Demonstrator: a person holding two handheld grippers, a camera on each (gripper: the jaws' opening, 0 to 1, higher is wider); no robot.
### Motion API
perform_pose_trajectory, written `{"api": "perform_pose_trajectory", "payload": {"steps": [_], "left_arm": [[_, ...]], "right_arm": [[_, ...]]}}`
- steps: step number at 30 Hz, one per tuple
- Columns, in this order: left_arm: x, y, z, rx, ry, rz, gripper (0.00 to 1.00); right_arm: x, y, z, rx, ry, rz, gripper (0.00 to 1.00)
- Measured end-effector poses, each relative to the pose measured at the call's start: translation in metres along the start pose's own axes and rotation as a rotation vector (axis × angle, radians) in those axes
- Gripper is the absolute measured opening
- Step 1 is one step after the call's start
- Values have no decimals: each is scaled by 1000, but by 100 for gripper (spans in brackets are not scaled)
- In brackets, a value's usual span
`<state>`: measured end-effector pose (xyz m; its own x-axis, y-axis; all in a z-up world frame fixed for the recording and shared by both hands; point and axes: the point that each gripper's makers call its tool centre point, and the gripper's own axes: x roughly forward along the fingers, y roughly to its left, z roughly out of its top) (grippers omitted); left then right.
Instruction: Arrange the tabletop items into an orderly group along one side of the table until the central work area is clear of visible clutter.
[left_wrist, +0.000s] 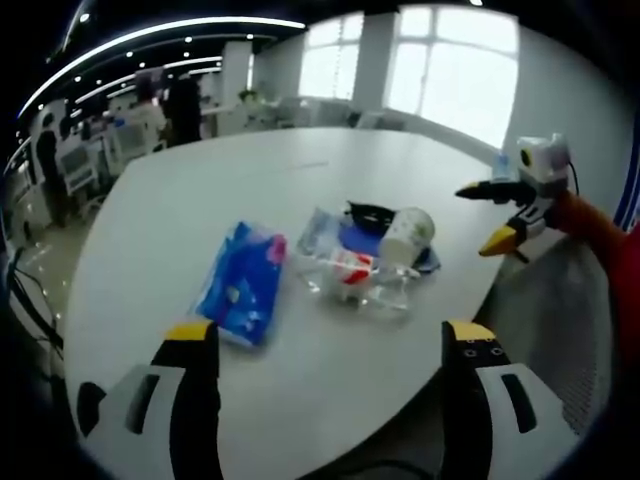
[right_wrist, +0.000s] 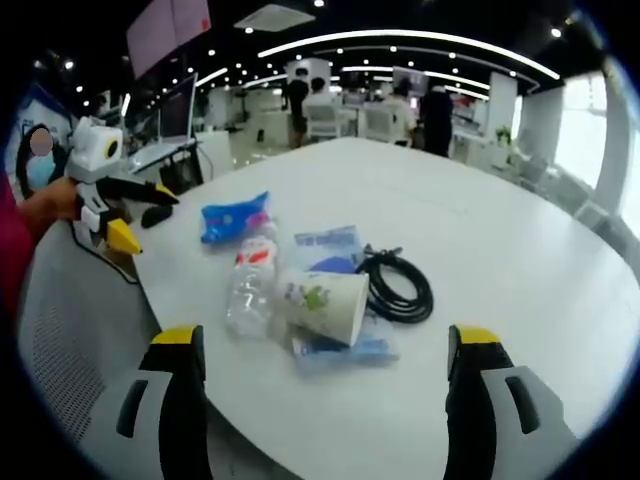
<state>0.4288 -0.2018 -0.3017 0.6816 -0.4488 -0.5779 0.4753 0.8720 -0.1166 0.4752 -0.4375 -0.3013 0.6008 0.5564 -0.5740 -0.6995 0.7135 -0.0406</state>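
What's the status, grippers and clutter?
Left hand-held gripper open, empty. Right hand-held gripper open, empty. Paper cup, plastic bottle, black cable, blue packs still mid-table.

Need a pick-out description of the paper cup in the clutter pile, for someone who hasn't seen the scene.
On the round white table, look at the clutter pile near the edge. The paper cup lies on its side at the pile's middle, between the clear plastic bottle and the coiled black cable. It is the only white, tapered item, printed with a small green figure.
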Motion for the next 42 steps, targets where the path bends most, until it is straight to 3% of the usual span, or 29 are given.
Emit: {"api": "perform_pose_trajectory", "payload": {"steps": [34, 42], "left_arm": [[0, 0, -1, 3, 6, -2, 88], [0, -1, -2, 6, 12, -4, 87]], "right_arm": [[1, 7, 1, -32, 15, 13, 99], [5, 23, 20, -56, -6, 40, 92]]}}
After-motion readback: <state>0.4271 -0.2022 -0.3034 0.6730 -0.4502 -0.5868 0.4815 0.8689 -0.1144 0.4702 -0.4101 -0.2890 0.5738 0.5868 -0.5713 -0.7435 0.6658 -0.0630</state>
